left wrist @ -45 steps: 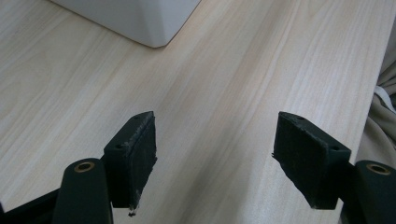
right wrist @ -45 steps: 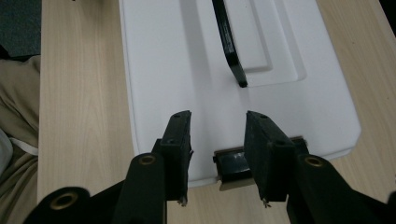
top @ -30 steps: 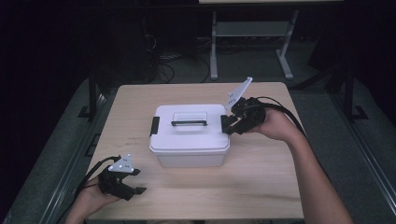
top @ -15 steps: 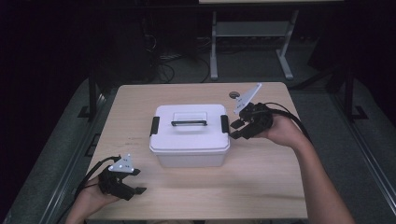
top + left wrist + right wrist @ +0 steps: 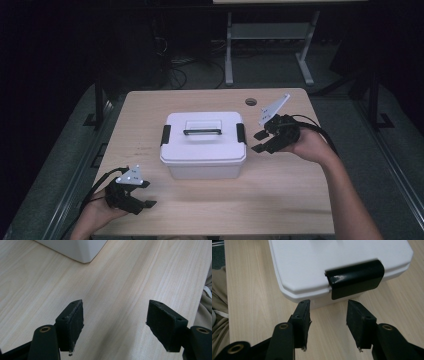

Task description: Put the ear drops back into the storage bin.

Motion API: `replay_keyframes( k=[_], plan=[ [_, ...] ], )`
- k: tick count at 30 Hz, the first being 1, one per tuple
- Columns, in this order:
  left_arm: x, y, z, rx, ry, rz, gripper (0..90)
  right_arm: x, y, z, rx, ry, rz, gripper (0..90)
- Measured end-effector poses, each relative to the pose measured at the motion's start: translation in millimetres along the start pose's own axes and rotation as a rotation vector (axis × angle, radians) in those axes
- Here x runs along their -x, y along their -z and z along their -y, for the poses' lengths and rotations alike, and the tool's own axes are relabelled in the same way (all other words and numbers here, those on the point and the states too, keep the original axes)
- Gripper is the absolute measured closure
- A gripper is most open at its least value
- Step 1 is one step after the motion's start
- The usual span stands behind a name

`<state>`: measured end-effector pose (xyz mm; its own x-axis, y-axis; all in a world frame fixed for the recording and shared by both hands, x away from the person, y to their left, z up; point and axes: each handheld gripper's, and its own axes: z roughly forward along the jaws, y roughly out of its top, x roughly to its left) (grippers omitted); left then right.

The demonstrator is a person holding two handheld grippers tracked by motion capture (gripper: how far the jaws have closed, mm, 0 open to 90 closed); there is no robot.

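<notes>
The right gripper stands just beside the right end of the white plastic box, which sits mid-table on the pale wood-grain table. Its 2 jaws have just been opening and now stand moderately apart with nothing between them; in the right gripper view the right gripper points at the glossy black latch on that end of the box, close to it but not touching. The box has smooth, matte walls, rounded corners, a lipped lid, a recessed handle on top and a second black latch on its left end.

The left gripper rests near the table's front left corner, well apart from the box. Its 2 jaws are spread wide and empty (the flat black pads look rough and frayed at the edges) over bare wood.
</notes>
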<state>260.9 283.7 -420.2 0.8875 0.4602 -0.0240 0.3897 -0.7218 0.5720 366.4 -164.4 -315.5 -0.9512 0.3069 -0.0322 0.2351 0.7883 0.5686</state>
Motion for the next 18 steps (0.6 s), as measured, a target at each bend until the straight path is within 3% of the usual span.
replay_keyframes(
  k=[18],
  plan=[
    [-1.0, 0.2, 1.6, 0.006, 0.005, 0.002, 29.3, -1.6, -0.2, 21.9, 0.005, -0.037, 0.01, 47.1]
  ],
)
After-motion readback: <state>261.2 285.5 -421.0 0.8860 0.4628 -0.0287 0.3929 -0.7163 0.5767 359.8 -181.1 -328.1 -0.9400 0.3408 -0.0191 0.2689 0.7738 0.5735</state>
